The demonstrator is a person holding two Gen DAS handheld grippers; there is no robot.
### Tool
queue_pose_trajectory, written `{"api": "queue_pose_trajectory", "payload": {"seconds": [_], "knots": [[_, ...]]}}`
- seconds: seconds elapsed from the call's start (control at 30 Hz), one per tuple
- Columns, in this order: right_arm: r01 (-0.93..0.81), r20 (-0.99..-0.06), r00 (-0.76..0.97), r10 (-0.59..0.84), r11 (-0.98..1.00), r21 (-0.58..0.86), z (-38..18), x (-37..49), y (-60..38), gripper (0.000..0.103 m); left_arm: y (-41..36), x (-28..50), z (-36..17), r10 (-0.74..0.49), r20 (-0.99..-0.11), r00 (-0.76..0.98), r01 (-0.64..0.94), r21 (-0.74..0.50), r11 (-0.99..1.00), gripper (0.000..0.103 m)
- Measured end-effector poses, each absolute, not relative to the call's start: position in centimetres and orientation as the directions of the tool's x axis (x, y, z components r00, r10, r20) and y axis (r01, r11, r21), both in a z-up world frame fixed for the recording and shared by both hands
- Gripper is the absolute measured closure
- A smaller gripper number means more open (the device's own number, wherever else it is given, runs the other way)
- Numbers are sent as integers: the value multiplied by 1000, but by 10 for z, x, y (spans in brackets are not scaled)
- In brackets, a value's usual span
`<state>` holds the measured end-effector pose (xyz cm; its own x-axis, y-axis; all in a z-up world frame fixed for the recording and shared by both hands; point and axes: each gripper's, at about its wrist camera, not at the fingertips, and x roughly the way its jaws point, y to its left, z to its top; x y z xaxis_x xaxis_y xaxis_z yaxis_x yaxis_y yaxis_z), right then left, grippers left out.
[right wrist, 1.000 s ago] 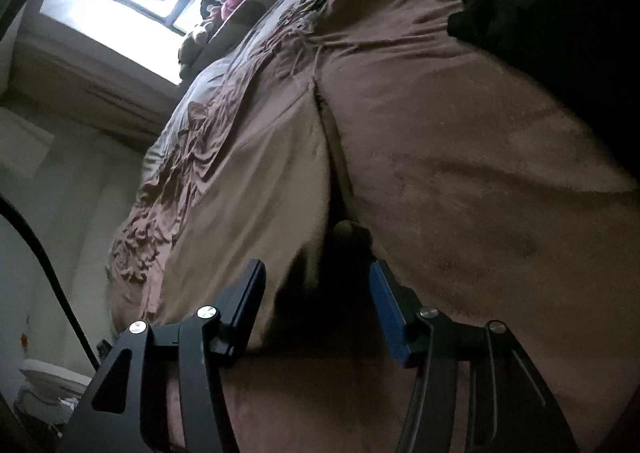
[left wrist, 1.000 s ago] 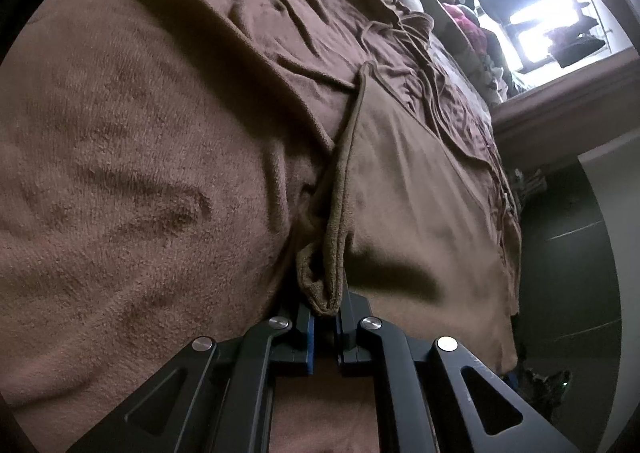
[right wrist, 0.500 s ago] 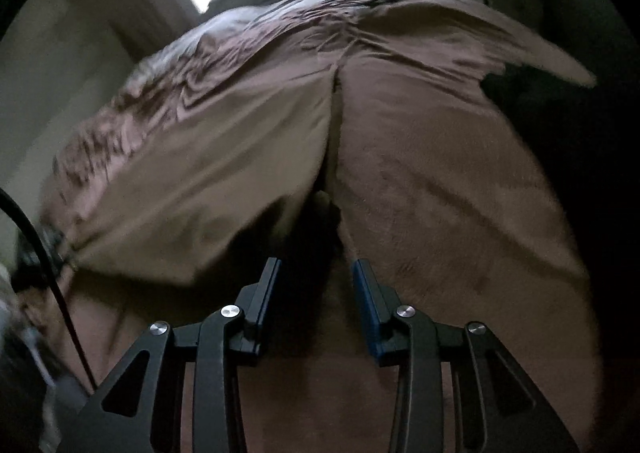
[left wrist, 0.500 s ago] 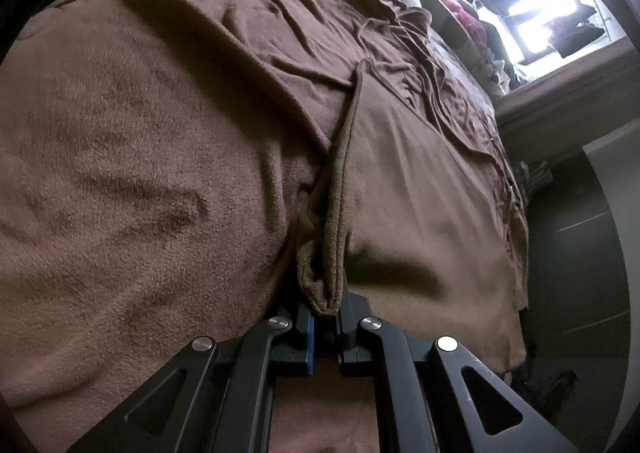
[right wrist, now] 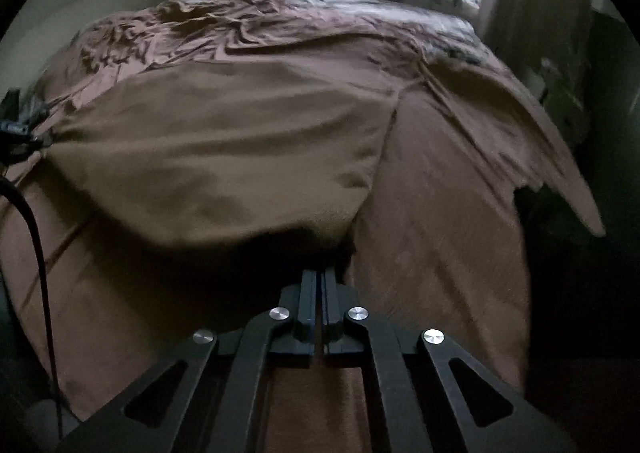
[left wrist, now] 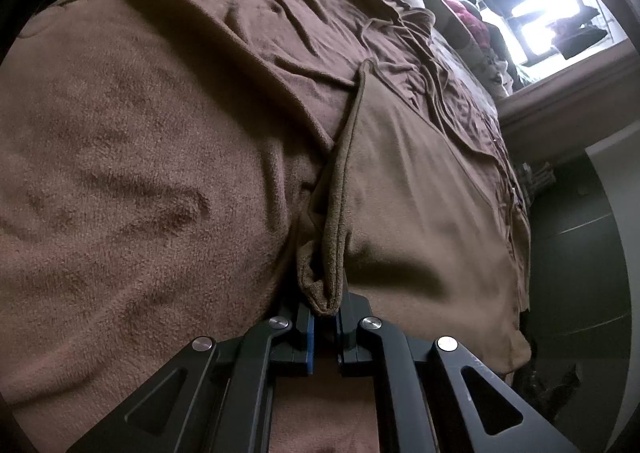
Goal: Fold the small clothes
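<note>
Left gripper [left wrist: 325,317] jaws clamped on brown towel [left wrist: 404,189] corner; right gripper [right wrist: 319,289] jaws fully closed, hold unclear. Bed [left wrist: 280,13] below. Fold barely begun.

From my left wrist feed, the left gripper [left wrist: 325,327] has its fingertips buried under the bunched corner of the brown cloth [left wrist: 404,189] — I can't see where the pads meet it. The clutter on the window sill [left wrist: 472,19] is too small and backlit to name. On the right wrist feed, the right gripper [right wrist: 319,285] ends in deep shadow beneath the cloth's lifted edge [right wrist: 224,157]; whether fabric sits between the fingers I can't tell. That whole view is smeared with blur.
</note>
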<state>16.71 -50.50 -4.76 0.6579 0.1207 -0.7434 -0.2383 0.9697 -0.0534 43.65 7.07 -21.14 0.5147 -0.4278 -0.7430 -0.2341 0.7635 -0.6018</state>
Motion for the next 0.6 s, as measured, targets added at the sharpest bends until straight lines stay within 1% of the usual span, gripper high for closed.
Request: {"api": "queue_pose_trajectory", "payload": {"seconds": [0.2, 0.3, 0.37, 0.43, 0.5, 0.6], "knots": [[-229, -726, 678, 112, 971, -64, -34, 159, -519, 103, 71, 436, -211, -431, -740, 516, -234, -606, 760, 96], [-225, -717, 684, 133, 974, -34, -28, 153, -525, 103, 73, 436, -212, -434, -738, 517, -234, -609, 757, 96], [-222, -728, 673, 130, 975, -31, -28, 150, -526, 103, 73, 436, -211, -434, -738, 517, -235, -610, 757, 96], [-197, -761, 636, 131, 980, 3, -31, 153, -532, 103, 74, 436, -212, -438, -736, 516, -235, -613, 754, 96], [-128, -781, 618, 96, 992, 21, -36, 153, -539, 103, 75, 435, -213, -447, -733, 512, -237, -621, 747, 96], [-79, -778, 581, 238, 968, 238, -46, 150, -555, 102, 75, 436, -215, -460, -737, 496, -238, -625, 744, 96]]}}
